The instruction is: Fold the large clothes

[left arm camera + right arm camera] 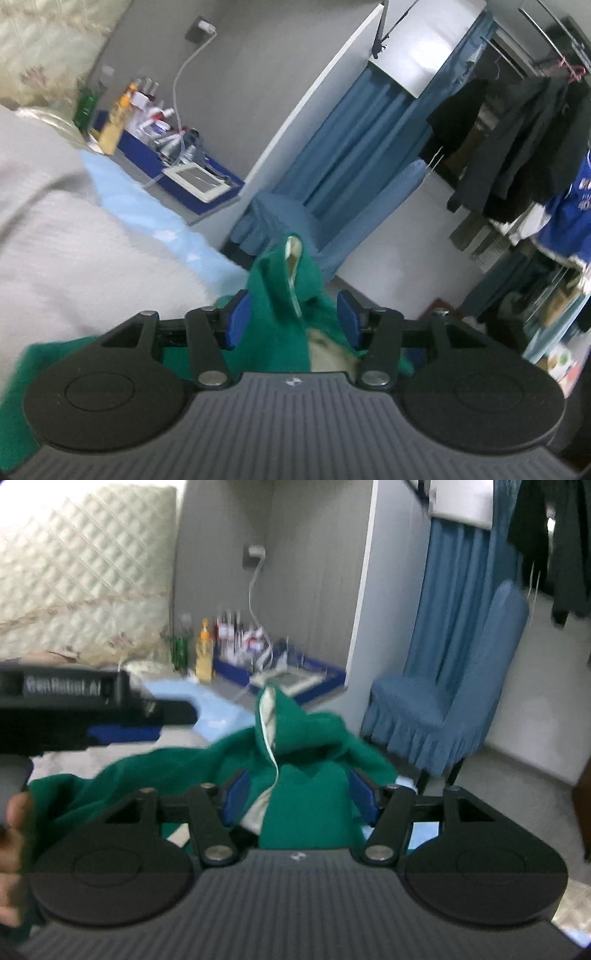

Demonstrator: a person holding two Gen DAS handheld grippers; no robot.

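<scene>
Far left in the left wrist view, a pale bedcover (74,236) slopes down a bed, with a light blue sheet (147,206) along its edge. A green garment (280,295) with a cream lining, the large piece to be folded, lies bunched on the bed just ahead of the left gripper (293,319). A peak of its cloth rises between the blue pads (238,319), which stand apart with green showing on both sides; they do not visibly press it, so this gripper reads as open around the fabric, not clamping it.

In the right wrist view, the left gripper (122,716) appears as a dark body at the left edge, with part of a hand (14,834) below it. At centre, the green garment (295,753) sits heaped in loose folds, its cream edge (266,716) standing up. The right gripper (301,795) straddles the heap, jaws spread, and the cloth between them looks unpinched. To the right stands a blue chair (443,709) beside a blue curtain (454,602).

Judged from this, folding is barely underway: the garment is crumpled, not spread flat, with no neat fold visible. Spreading, smoothing and every fold appear to remain.
</scene>
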